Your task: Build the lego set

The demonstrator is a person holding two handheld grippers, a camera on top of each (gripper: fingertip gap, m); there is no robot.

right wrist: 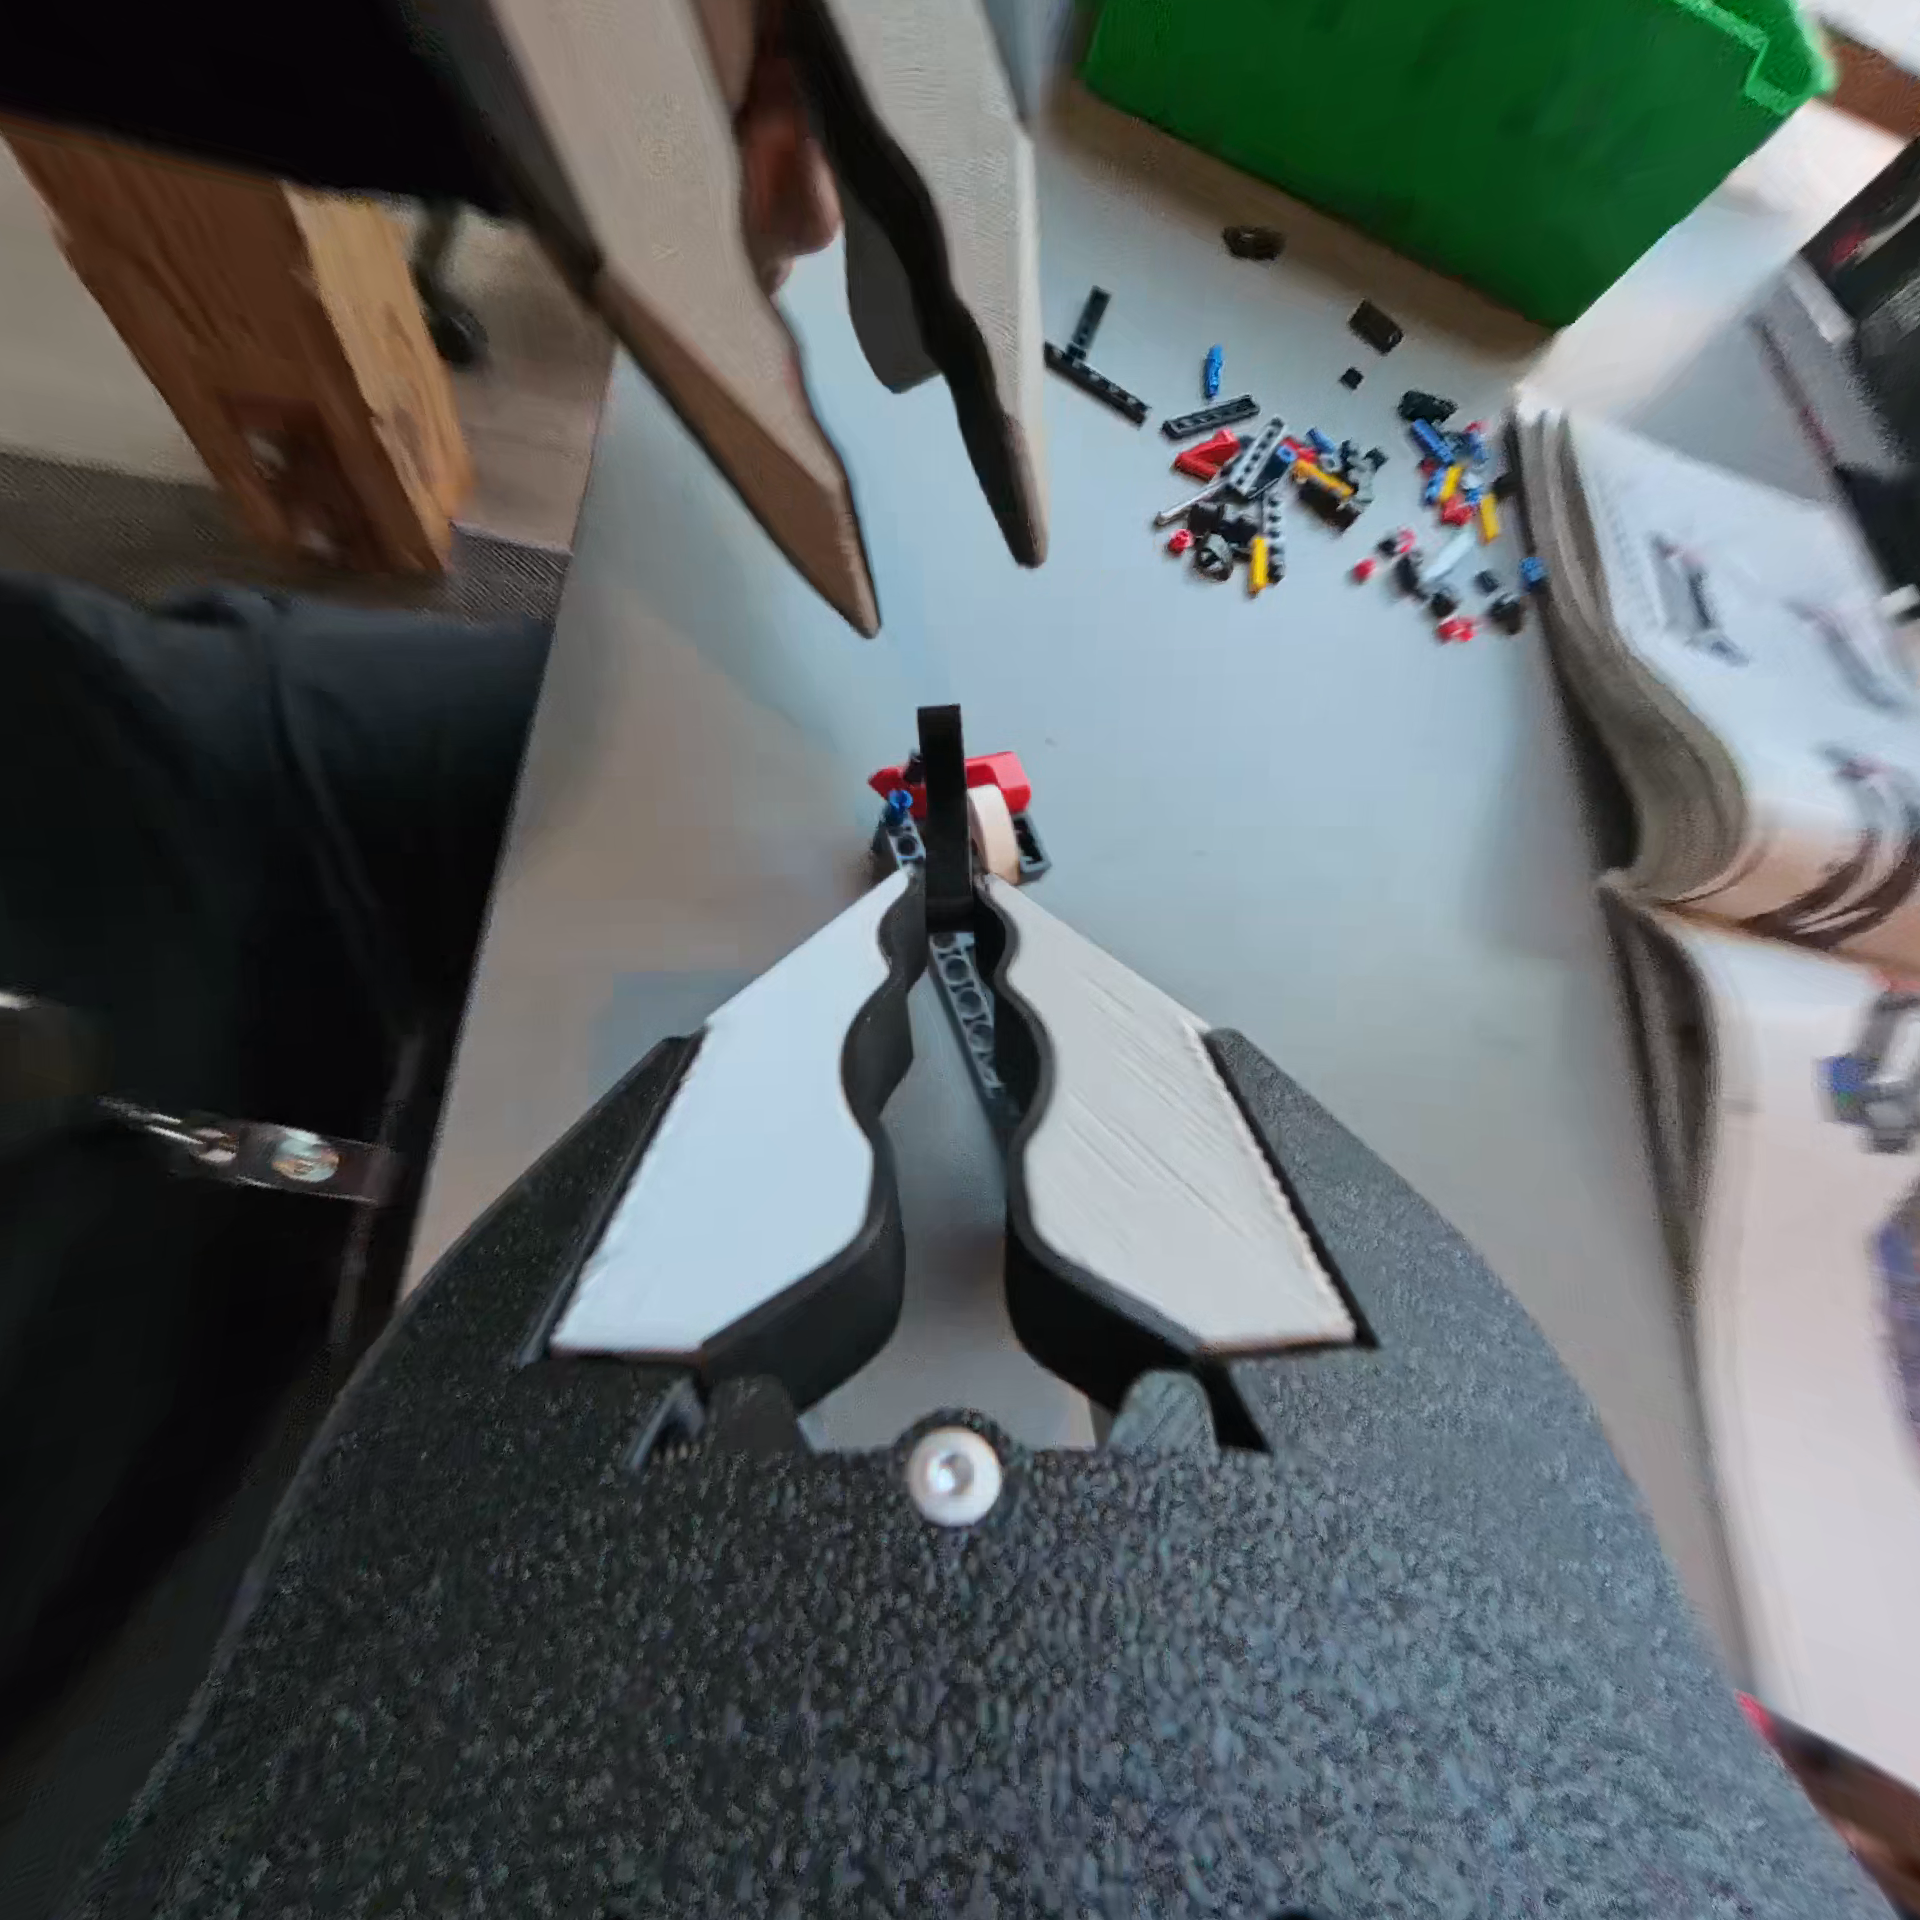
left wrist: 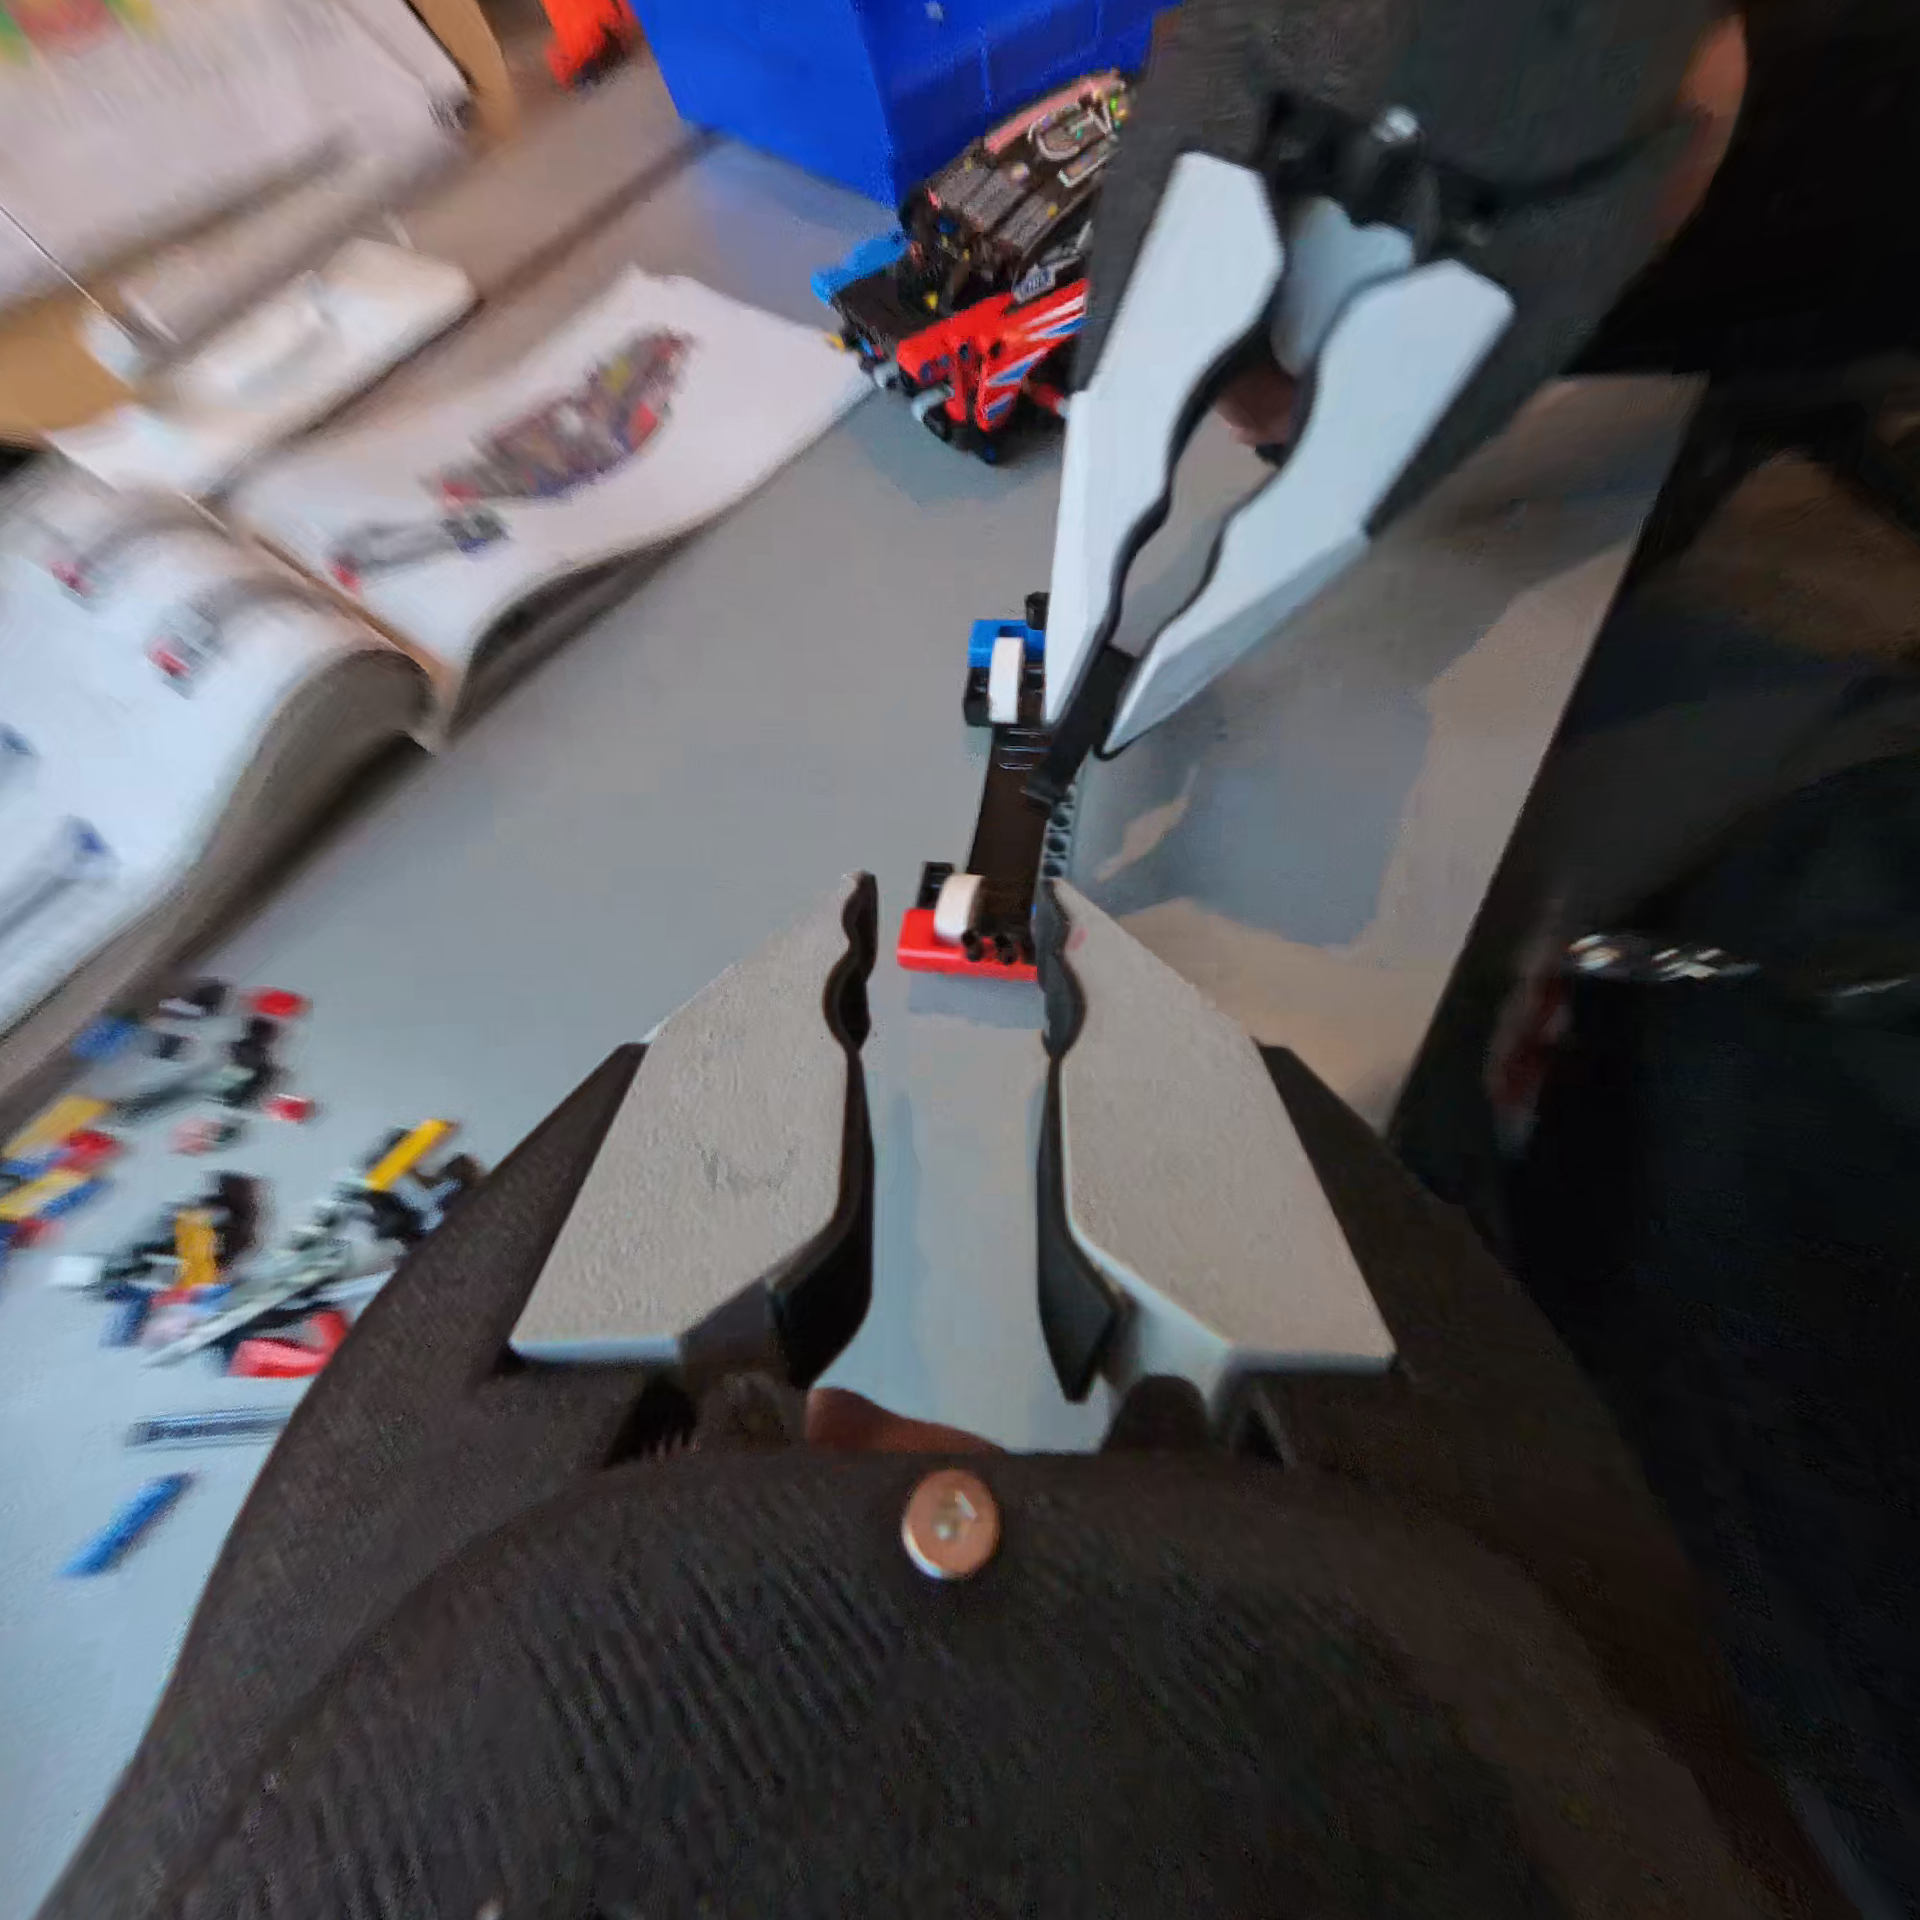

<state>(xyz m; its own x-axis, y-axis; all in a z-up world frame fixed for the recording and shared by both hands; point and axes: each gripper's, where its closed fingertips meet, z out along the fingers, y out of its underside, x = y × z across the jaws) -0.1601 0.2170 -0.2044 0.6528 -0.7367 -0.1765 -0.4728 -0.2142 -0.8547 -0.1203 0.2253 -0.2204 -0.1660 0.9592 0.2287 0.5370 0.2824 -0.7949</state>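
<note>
A long black and grey lego subassembly (left wrist: pixel 1006 821) lies on the grey table, with a red piece (left wrist: pixel 961 956) at its near end and a blue piece (left wrist: pixel 992 636) at its far end. My left gripper (left wrist: pixel 954 914) is open and empty, its fingertips on either side of the red end. My right gripper (left wrist: pixel 1086 727) comes in from the top right, shut on a thin black piece of the subassembly. In the right wrist view my right gripper (right wrist: pixel 948 902) pinches that black piece (right wrist: pixel 940 800) over a grey holed beam (right wrist: pixel 966 1003). The open left gripper (right wrist: pixel 951 592) hovers beyond it.
A pile of loose lego pieces (left wrist: pixel 208 1236) (right wrist: pixel 1351 499) lies beside an open instruction booklet (left wrist: pixel 436 540) (right wrist: pixel 1714 748). A partly built red and black vehicle (left wrist: pixel 987 312) stands in front of a blue bin (left wrist: pixel 883 73). A green bin (right wrist: pixel 1455 135) stands at the back. The table edge (left wrist: pixel 1507 831) is close. My hands' fingertips stand some 5 cm from each other.
</note>
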